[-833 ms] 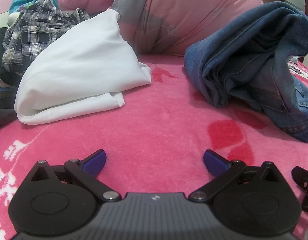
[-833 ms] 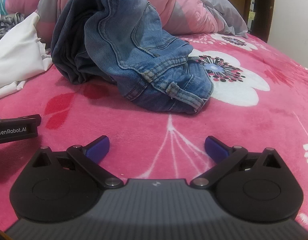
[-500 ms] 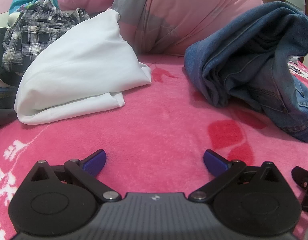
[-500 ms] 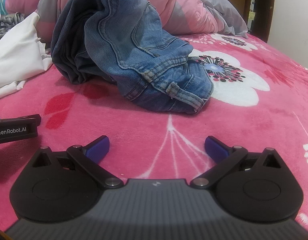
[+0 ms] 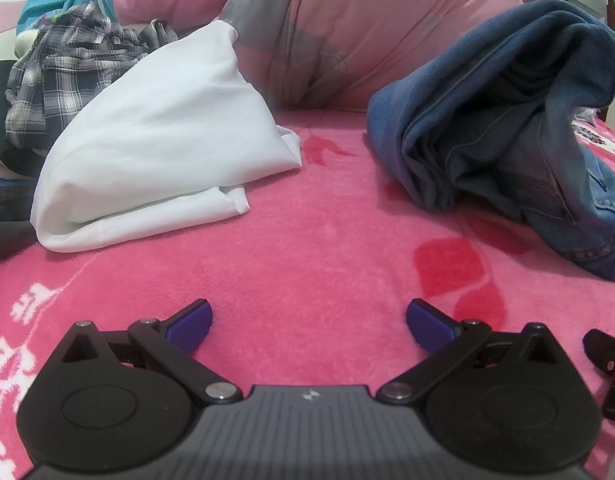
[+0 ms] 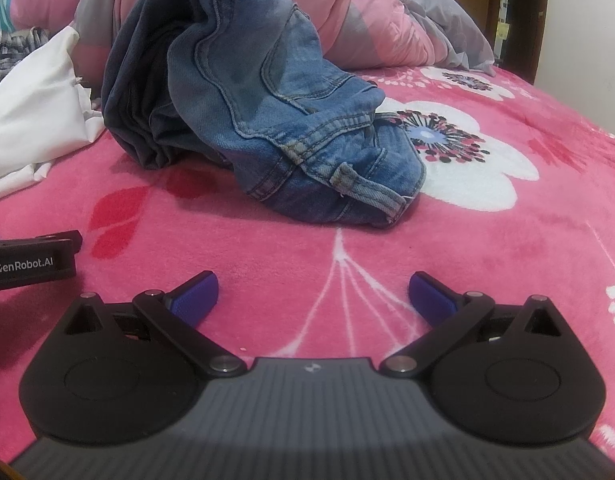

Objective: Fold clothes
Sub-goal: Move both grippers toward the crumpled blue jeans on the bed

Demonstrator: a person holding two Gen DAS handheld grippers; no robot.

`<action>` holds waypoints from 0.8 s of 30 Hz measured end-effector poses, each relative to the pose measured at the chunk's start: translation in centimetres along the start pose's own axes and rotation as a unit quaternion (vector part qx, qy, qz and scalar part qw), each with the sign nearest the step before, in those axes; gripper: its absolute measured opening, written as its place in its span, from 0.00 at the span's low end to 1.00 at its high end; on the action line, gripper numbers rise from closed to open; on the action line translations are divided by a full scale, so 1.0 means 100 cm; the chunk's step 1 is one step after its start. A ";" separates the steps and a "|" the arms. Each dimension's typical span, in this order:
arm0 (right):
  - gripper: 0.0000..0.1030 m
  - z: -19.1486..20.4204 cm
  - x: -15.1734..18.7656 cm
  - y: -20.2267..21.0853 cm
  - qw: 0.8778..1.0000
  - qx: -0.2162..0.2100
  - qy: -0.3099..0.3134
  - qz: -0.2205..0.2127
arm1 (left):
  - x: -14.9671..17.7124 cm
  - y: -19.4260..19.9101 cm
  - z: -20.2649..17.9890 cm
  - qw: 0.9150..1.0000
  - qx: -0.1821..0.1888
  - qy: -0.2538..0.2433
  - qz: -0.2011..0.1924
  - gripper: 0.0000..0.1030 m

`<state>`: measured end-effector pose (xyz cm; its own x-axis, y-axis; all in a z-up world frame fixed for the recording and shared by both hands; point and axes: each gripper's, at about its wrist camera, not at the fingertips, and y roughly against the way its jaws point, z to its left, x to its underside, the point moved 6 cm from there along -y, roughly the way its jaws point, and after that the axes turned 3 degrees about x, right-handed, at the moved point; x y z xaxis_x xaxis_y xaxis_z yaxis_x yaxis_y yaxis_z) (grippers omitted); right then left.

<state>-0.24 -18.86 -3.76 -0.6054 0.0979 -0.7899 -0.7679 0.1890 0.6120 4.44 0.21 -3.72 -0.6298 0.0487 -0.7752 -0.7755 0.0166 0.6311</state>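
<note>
Both hand-held grippers, left and right, gape wide and empty over a pink bed; crumpled jeans lie at 12 o'clock.

Left claw low over pink bed blanket, purple fingertips spread wide, nothing between them. White cloth heaped far left, crumpled blue jeans far right, well apart. Plaid shirt behind the white cloth, pink-grey quilt at the back.
</note>
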 end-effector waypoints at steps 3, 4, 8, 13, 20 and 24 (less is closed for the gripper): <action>0.99 -0.001 -0.001 0.000 1.000 -0.003 -0.003 0.000 | -0.001 0.002 0.002 1.000 0.005 0.005 0.004 1.00; 0.99 -0.002 -0.001 0.001 1.000 -0.005 -0.005 0.000 | -0.002 0.002 0.002 1.000 0.007 0.008 0.007 1.00; 0.99 -0.006 -0.005 0.005 1.000 -0.005 -0.012 0.005 | -0.001 0.010 0.003 1.000 0.016 0.015 0.011 1.00; 0.99 -0.007 -0.007 0.015 1.000 0.001 -0.008 -0.002 | 0.004 0.023 0.002 0.999 0.021 0.026 0.006 1.00; 0.99 -0.009 -0.012 0.029 1.000 -0.009 -0.005 -0.007 | 0.007 0.035 0.001 0.999 0.008 0.034 0.004 1.00; 0.99 -0.013 -0.014 0.035 1.000 -0.015 -0.011 -0.007 | 0.006 0.044 -0.002 0.999 0.001 0.034 0.000 1.00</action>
<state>-2.36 -19.62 -0.43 -0.5897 0.1161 -0.7992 -0.7828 0.1610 0.6010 0.62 0.16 -1.39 -0.6317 -0.0184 -0.7750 -0.7752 0.0191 0.6315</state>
